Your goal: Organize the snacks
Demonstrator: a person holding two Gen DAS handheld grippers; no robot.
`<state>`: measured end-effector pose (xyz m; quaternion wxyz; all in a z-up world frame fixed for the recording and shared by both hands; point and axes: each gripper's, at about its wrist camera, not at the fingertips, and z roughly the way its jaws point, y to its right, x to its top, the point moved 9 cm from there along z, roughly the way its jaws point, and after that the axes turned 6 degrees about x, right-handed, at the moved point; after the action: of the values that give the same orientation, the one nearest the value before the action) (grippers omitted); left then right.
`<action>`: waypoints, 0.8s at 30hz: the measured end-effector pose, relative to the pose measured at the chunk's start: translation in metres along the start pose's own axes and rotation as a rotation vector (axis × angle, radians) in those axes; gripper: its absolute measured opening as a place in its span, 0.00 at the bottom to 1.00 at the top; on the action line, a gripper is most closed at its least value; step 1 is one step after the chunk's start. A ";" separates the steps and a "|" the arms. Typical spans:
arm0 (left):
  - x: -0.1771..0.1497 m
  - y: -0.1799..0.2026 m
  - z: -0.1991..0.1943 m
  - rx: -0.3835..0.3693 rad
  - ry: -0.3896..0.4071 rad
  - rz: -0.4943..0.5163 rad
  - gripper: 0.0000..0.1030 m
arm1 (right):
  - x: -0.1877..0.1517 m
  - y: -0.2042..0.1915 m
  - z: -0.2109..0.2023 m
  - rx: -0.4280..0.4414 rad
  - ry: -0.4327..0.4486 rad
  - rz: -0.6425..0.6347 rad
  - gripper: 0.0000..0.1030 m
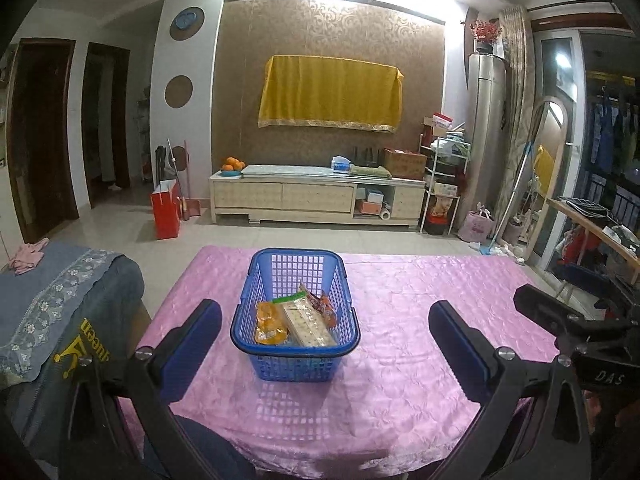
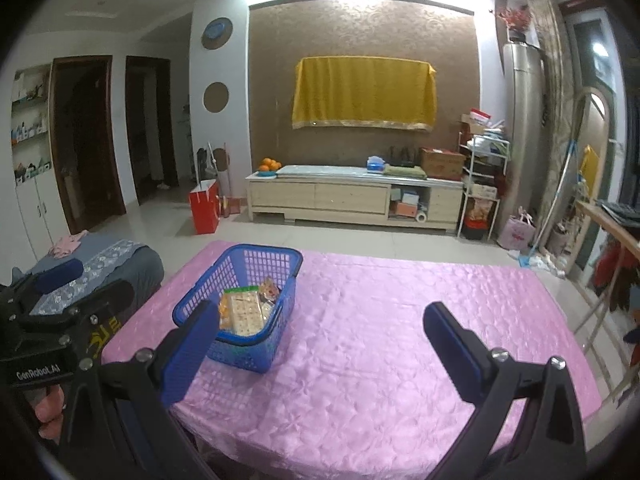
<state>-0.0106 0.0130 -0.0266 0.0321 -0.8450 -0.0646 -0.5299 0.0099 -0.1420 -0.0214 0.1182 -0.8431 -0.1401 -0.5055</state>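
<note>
Left claw (image 1: 325,334) and right claw (image 2: 321,338): we log both spread wide, empty, matte black arms with flat blue pads. Blue plastic lattice basket (image 1: 294,364), rectangular, on glossy pink quilted desk (image 2: 380,340) cloth, holding crinkly orange pouch (image 1: 269,325) and flat cracker pack (image 1: 308,324).

Readable text: "DAS" in white on the black body of the right gripper (image 1: 576,320), seen from the left wrist. "GenRobot.AI" in white on the left gripper (image 2: 68,280) body, seen from the right wrist. Yellow "ueen" upside down on the grey cover (image 1: 86,334). Snack packet print too small.
</note>
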 end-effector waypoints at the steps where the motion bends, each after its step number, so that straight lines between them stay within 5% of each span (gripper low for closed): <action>1: -0.002 0.001 -0.003 -0.001 0.000 0.001 1.00 | -0.001 0.000 0.000 -0.001 -0.002 0.001 1.00; 24: -0.017 0.006 -0.013 0.024 -0.010 0.025 1.00 | -0.016 -0.005 -0.010 0.005 -0.019 0.025 1.00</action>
<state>-0.0282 0.0041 -0.0361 0.0486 -0.8479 -0.0607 -0.5244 -0.0075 -0.1429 -0.0307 0.1254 -0.8492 -0.1321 -0.4956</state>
